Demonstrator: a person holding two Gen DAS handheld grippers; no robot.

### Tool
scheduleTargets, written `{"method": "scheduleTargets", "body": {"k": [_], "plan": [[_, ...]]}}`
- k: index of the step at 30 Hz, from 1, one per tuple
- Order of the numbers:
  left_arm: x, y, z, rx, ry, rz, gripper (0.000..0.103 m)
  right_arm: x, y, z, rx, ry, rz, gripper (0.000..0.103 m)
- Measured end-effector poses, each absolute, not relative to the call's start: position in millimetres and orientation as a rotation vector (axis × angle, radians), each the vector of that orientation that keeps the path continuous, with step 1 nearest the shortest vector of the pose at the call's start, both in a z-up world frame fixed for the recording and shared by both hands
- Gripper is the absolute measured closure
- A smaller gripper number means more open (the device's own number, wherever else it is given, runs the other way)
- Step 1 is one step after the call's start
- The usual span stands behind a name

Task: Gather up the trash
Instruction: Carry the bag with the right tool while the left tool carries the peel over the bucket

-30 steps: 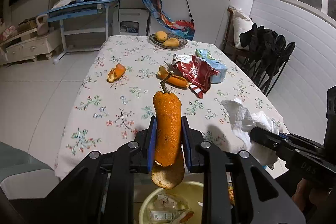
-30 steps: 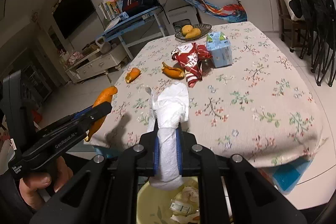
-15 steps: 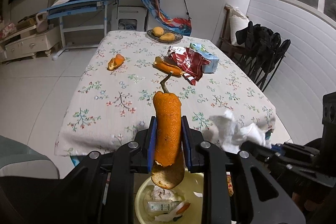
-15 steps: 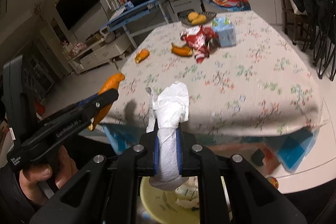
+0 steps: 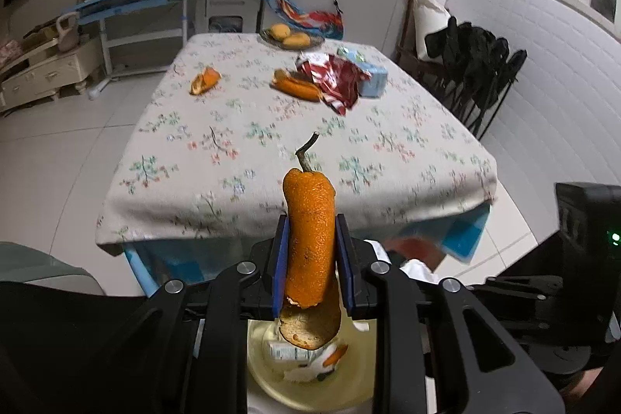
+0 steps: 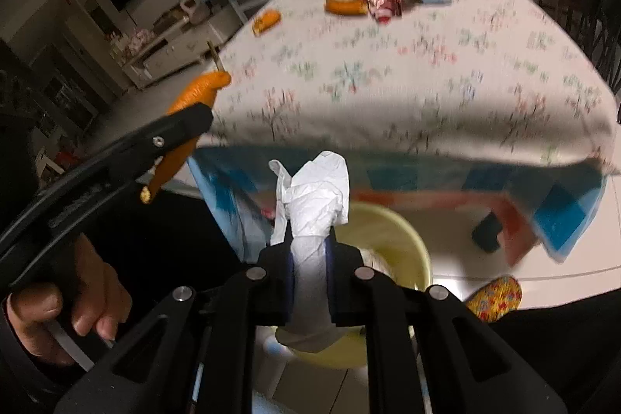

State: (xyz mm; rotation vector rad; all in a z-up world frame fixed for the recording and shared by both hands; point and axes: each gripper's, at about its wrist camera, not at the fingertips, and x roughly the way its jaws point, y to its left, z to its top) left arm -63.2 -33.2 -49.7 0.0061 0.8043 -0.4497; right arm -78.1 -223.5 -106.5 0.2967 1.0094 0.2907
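Now the left gripper (image 5: 310, 255) clamps a limp, light orange peel strip (image 5: 309, 239) mid-length, the pale yellow round bin (image 5: 310, 383) directly below; the right gripper (image 6: 309, 274) pinches soft crumpled white tissue (image 6: 314, 196) above it.

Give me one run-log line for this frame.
phase: carry to bin | left gripper: shut on orange peel | right gripper: shut on tissue | yellow bin below both | release: not yet

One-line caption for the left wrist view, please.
Left hand-held gripper clamps an orange peel above the yellow bin, floral-clothed table beyond.
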Motion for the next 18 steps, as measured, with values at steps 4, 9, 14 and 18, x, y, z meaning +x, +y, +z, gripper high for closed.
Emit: {"method": "scheduleTargets", "body": {"k": [4, 9, 14, 18], "plan": [[-68, -38, -56, 0.027, 0.839, -0.470, 0.081, -76, -222, -119, 0.307, 1.072, 0.292, 0.087], [-69, -40, -68, 0.048, 0.905, -0.487, 0.081, -77, -221, -130, 0.312, 1.140, 0.294, 0.087], [-71, -40, -82, 0.075, 0.970, -0.493, 0.081, -78, -216, -137, 0.291, 1.194, 0.301, 0.086], [-72, -43, -94, 0.100, 1.030, -0.497, 0.081, -77, -213, -143, 0.282, 1.236, 0.298, 0.070]]}}
